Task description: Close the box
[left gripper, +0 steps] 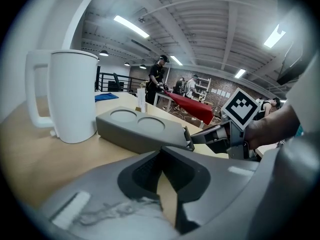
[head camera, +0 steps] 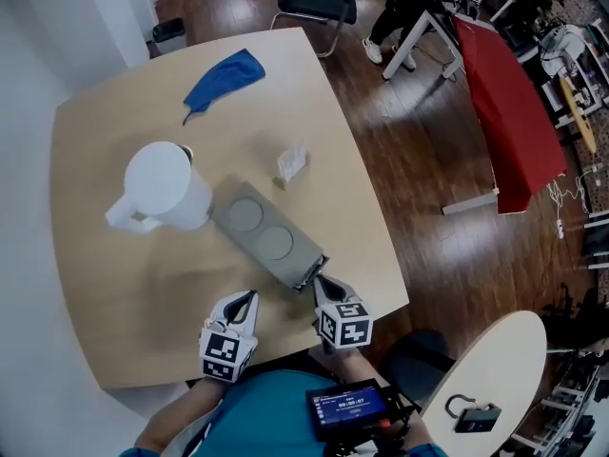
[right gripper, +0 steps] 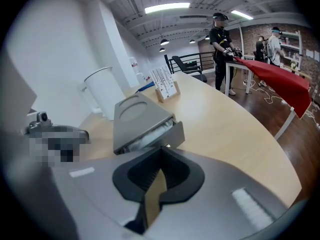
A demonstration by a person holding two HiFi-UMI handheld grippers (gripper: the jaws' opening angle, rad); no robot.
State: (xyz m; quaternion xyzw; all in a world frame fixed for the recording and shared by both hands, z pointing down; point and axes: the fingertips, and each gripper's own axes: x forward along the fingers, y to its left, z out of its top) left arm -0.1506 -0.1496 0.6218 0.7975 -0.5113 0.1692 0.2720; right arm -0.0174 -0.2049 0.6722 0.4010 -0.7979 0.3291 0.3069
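Observation:
A grey box point(head camera: 266, 234) with two round recesses in its lid lies slantwise on the wooden table point(head camera: 114, 293). In the right gripper view the near end of the box point(right gripper: 160, 131) stands ajar, and something white shows in the gap under the lid. My right gripper point(head camera: 319, 279) is shut, its tips right at that end; I cannot tell whether they touch. The left gripper view shows those tips point(left gripper: 196, 138) against the box's end point(left gripper: 187, 139). My left gripper point(head camera: 251, 298) is shut on nothing, near the table's front edge, short of the box.
A white pitcher point(head camera: 162, 188) stands just left of the box's far end. A small clear holder point(head camera: 292, 163) sits beyond the box and a blue cloth point(head camera: 224, 79) lies at the far side. A chair point(head camera: 319, 3) and a red-draped table point(head camera: 514, 122) stand on the floor.

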